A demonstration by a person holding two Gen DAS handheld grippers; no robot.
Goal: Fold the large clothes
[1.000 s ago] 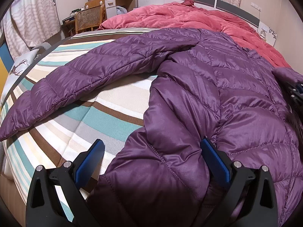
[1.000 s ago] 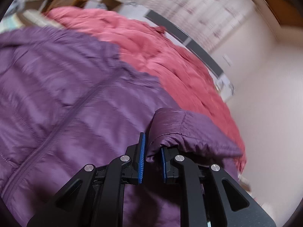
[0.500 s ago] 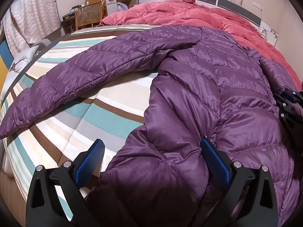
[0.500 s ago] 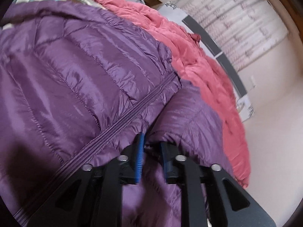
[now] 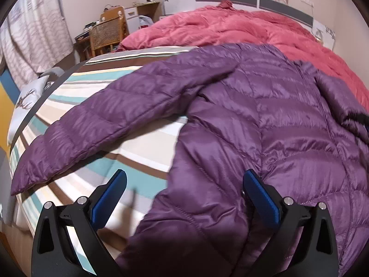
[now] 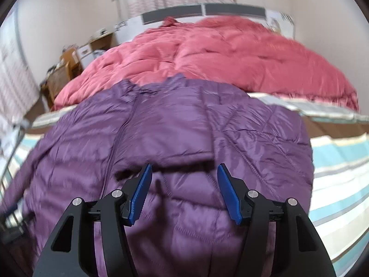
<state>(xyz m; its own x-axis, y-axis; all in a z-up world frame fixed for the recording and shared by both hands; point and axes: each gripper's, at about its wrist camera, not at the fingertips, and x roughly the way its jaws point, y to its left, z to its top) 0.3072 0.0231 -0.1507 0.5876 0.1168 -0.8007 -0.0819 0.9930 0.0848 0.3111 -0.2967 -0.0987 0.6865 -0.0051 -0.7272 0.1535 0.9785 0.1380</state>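
A purple puffer jacket (image 5: 288, 127) lies front up on the striped bed sheet (image 5: 143, 143). One sleeve (image 5: 103, 120) stretches out to the left. In the right wrist view the other sleeve (image 6: 207, 147) lies folded across the jacket (image 6: 138, 133) front, its cuff just ahead of my fingertips. My right gripper (image 6: 184, 168) hovers over the jacket's lower front, its jaws opening and nothing pressed between them. My left gripper (image 5: 184, 175) stands wide open above the jacket's lower left edge, one finger over the sheet and one over the fabric.
A pink duvet (image 5: 230, 27) is bunched at the head of the bed, touching the jacket's collar (image 6: 175, 78). A wooden chair (image 5: 108, 32) and a desk stand beyond the bed's far left corner. Bare striped sheet (image 6: 339, 173) shows to the jacket's right.
My right gripper let go of the sleeve cuff, rolled upright and drew back; the sleeve now rests across the jacket front. The left gripper has hardly moved.
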